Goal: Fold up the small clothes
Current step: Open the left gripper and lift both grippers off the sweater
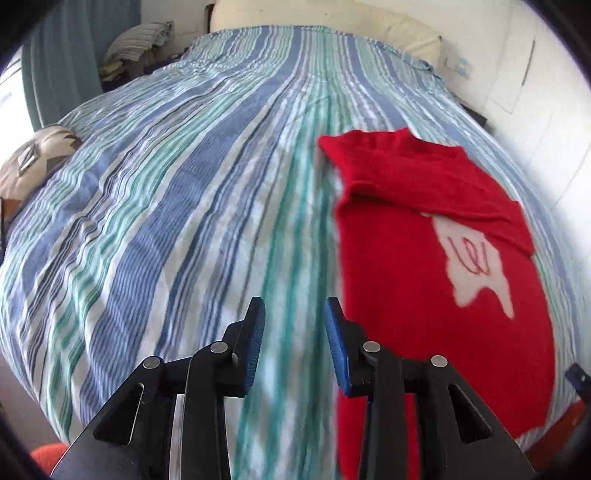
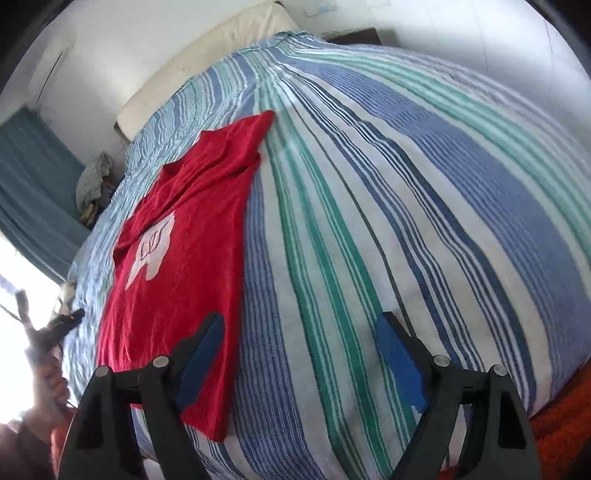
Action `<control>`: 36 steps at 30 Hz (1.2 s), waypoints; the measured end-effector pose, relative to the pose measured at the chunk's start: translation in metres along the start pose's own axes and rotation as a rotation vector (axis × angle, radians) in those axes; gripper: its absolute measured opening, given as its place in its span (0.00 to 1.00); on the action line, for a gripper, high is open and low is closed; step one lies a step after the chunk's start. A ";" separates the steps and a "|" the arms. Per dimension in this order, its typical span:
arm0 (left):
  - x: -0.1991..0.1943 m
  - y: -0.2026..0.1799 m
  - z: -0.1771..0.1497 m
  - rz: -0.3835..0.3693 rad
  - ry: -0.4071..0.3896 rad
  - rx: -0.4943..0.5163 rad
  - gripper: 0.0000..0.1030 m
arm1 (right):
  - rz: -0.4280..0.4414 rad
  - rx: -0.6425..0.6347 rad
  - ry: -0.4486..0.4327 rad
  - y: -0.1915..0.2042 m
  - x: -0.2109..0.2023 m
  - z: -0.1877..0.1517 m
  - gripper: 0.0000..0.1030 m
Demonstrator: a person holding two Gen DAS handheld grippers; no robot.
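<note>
Lying flat on the striped bedspread (image 1: 184,184), the red sweater (image 1: 424,240) has both sleeves folded in. Only the left wrist view shows a patterned cushion (image 1: 33,162). The left gripper (image 1: 294,314) and the right gripper (image 2: 301,325) are open, holding nothing. The white emblem (image 2: 151,251) is not readable.

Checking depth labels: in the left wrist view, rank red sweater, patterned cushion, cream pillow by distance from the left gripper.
1. Red sweater: just right of the left gripper, near edge beside the jaws.
2. Patterned cushion: far left, at the bed's edge.
3. Cream pillow: at the bed's head, farthest.
</note>
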State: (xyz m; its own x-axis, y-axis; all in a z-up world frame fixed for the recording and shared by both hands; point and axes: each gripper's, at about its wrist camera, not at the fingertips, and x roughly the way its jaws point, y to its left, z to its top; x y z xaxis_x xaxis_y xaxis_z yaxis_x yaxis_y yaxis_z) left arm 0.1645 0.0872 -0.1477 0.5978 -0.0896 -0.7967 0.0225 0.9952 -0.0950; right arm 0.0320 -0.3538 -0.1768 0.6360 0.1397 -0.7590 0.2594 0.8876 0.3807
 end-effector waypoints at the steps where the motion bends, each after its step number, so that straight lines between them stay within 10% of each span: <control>1: -0.012 -0.011 -0.012 -0.039 -0.011 0.020 0.41 | 0.007 -0.076 -0.017 0.018 -0.007 0.000 0.81; 6: -0.012 -0.063 -0.060 -0.155 0.038 0.149 0.52 | 0.129 -0.401 0.066 0.102 -0.005 -0.026 0.63; 11: 0.013 -0.067 -0.092 -0.057 0.128 0.212 0.53 | 0.027 -0.450 0.280 0.096 0.036 -0.056 0.55; 22: -0.028 -0.014 -0.079 0.042 -0.014 -0.018 0.75 | -0.003 -0.044 0.007 0.013 -0.021 -0.016 0.57; 36: -0.020 0.000 -0.078 0.137 0.009 -0.042 0.79 | -0.054 -0.036 -0.050 0.012 -0.026 -0.015 0.63</control>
State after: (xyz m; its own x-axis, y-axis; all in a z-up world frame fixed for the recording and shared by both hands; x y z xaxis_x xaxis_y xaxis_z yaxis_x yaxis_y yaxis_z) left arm 0.0903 0.0855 -0.1786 0.5854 0.0464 -0.8094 -0.0926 0.9957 -0.0099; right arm 0.0071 -0.3402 -0.1606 0.6575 0.0697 -0.7502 0.2683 0.9088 0.3196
